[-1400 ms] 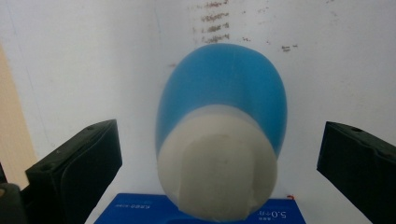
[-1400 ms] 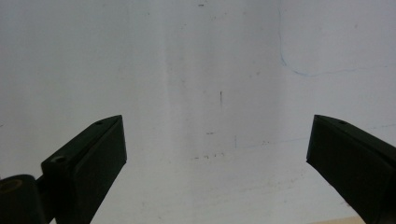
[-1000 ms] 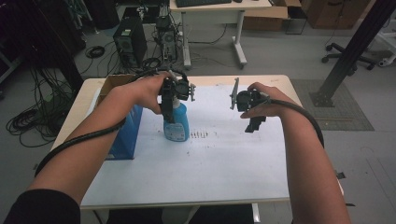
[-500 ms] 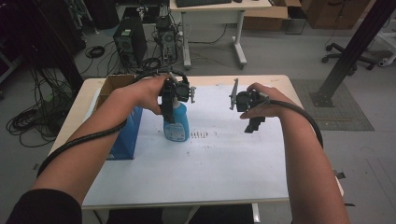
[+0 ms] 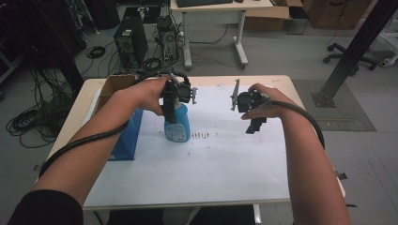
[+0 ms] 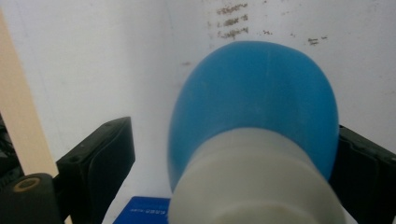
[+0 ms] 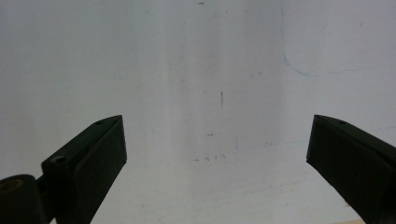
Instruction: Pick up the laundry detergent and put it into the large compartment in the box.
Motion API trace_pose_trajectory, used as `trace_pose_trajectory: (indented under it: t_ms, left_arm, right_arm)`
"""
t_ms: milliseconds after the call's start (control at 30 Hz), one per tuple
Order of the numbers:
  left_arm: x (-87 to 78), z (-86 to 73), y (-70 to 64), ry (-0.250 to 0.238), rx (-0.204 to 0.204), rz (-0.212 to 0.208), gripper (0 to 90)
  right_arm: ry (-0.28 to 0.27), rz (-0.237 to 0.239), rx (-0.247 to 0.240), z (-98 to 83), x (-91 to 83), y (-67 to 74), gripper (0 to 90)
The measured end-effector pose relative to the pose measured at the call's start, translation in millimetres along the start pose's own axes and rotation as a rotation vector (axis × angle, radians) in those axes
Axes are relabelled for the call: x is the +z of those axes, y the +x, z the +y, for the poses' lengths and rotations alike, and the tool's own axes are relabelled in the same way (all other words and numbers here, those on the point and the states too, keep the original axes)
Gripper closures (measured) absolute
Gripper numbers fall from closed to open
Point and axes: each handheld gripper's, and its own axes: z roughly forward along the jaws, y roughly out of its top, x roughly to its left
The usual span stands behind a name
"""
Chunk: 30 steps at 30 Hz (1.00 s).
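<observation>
Change: against the pictures from a second and half a second ago, I see almost no difference; both my hands sit in the same spots over the table, and the bottle has not moved.
Left gripper (image 5: pixel 172 108): I hold it above the bottle, pointing down. In the left gripper view (image 6: pixel 224 154) my jaws are spread, one on each side of the bottle. The right jaw looks to be against the blue body; the left jaw stands clear with white sheet showing between, so I am not clamped on it.
Bottle (image 5: pixel 177 124): blue body with a pale neck, upright on the sheet, left of the table's middle. In the left gripper view (image 6: pixel 254 107) the neck is blurred and blocks most of what lies below.
Right gripper (image 5: pixel 256 125): I hold it in the air over the right part of the sheet, well apart from the bottle. In the right gripper view (image 7: pixel 215 144) my jaws are spread wide with nothing between them, and marked white sheet beyond.
Sheet (image 5: pixel 220 168): white, covers most of the table, with a short row of dark marks just right of the bottle.
Blue box (image 5: pixel 126 138): stands at the sheet's left edge, near the bottle, partly hidden by my left forearm.
Cardboard box (image 5: pixel 115 84): open, behind the blue box at the table's far left corner.
Table (image 5: pixel 281 79): pale wood rim around the sheet.
Beyond the table: a computer tower (image 5: pixel 126 42), floor cables, a desk (image 5: pixel 220 9) and an office chair (image 5: pixel 349 47).
</observation>
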Motion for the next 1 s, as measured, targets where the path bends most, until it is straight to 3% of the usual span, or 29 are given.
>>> trace_pose_trajectory:
  t_ms: [600,1000]
  left_arm:
    - [0.4,3.0,-0.3,0.016,0.021,0.002,19.9]
    - [2.5,1.3,-1.1,0.013,0.023,-0.021,27.0]
  right_arm:
    - [-0.006,0.005,-0.001,-0.7,3.9,-0.4,4.8]
    - [-0.001,0.010,0.002,-0.1,6.2,-0.4,4.8]
